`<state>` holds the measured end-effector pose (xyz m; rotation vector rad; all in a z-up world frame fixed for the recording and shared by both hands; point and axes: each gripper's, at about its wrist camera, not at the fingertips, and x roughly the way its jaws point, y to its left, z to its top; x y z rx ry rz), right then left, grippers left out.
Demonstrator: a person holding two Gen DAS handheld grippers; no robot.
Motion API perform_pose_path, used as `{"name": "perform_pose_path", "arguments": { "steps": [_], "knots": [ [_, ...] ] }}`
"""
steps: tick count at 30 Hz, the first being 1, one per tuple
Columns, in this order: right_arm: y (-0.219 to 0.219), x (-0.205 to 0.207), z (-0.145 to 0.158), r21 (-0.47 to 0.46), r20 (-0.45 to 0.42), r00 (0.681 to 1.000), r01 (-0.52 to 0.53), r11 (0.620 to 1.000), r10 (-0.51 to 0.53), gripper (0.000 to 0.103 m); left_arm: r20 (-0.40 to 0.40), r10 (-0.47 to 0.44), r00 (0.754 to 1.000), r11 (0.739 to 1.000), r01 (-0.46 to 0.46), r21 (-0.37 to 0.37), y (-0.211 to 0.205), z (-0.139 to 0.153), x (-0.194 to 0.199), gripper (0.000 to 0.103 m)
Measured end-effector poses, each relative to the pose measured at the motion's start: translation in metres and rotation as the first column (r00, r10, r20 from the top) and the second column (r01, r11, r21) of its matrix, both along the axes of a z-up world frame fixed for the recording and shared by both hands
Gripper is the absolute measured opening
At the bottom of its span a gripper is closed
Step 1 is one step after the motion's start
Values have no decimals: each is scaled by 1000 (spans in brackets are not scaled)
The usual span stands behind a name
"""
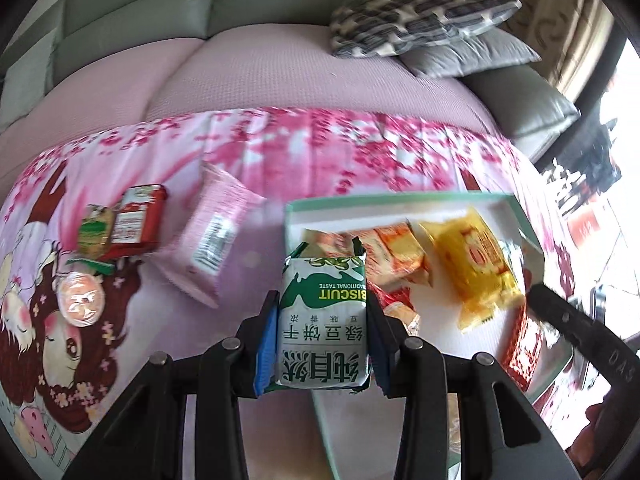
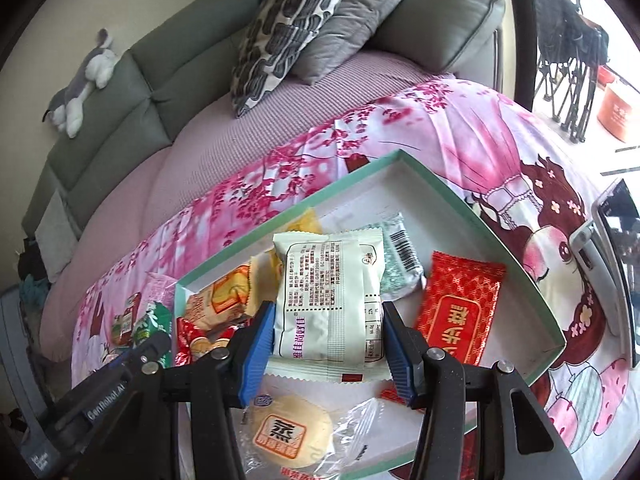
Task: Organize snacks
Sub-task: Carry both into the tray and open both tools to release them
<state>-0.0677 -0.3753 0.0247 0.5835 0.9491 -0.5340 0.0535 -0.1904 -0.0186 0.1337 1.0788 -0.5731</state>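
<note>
My left gripper (image 1: 322, 304) is shut on a green-and-white biscuit pack (image 1: 324, 320) and holds it above the near left edge of a mint-rimmed white tray (image 1: 400, 199). The tray holds several yellow and orange snack packs (image 1: 476, 264). My right gripper (image 2: 328, 320) is shut on a white snack packet (image 2: 330, 300) over the same tray (image 2: 480, 220). A red wrapper (image 2: 456, 316), a round cake in clear wrap (image 2: 288, 432) and orange packs (image 2: 224, 300) lie in the tray. The left gripper shows at the lower left of the right wrist view (image 2: 132, 364).
On the pink floral cloth left of the tray lie a pink packet (image 1: 212, 240), a red tin (image 1: 136, 220), a small green pack (image 1: 94, 232) and a round wrapped cake (image 1: 80, 300). A sofa with cushions (image 2: 288, 28) stands behind. A phone on a stand (image 2: 612, 264) is at the right.
</note>
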Motion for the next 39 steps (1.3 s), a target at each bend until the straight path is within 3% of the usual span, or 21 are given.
{"name": "perform_pose_path", "arguments": {
  "steps": [10, 22, 29, 39],
  "knots": [
    [-12, -5, -12, -4, -53, 998, 38, 999, -38, 55, -9, -122, 992, 992, 122, 2, -28, -4, -25, 41],
    [-26, -11, -28, -4, -128, 988, 89, 996, -89, 56, -68, -120, 990, 993, 119, -21, -26, -15, -20, 42],
    [-26, -9, -30, -11, -141, 986, 87, 996, -87, 58, -95, -116, 989, 993, 117, 8, -28, -25, -21, 43],
    [-23, -6, -30, -32, -130, 989, 62, 998, -66, 85, -81, -113, 990, 994, 112, -22, -24, -16, -19, 68]
  ]
}}
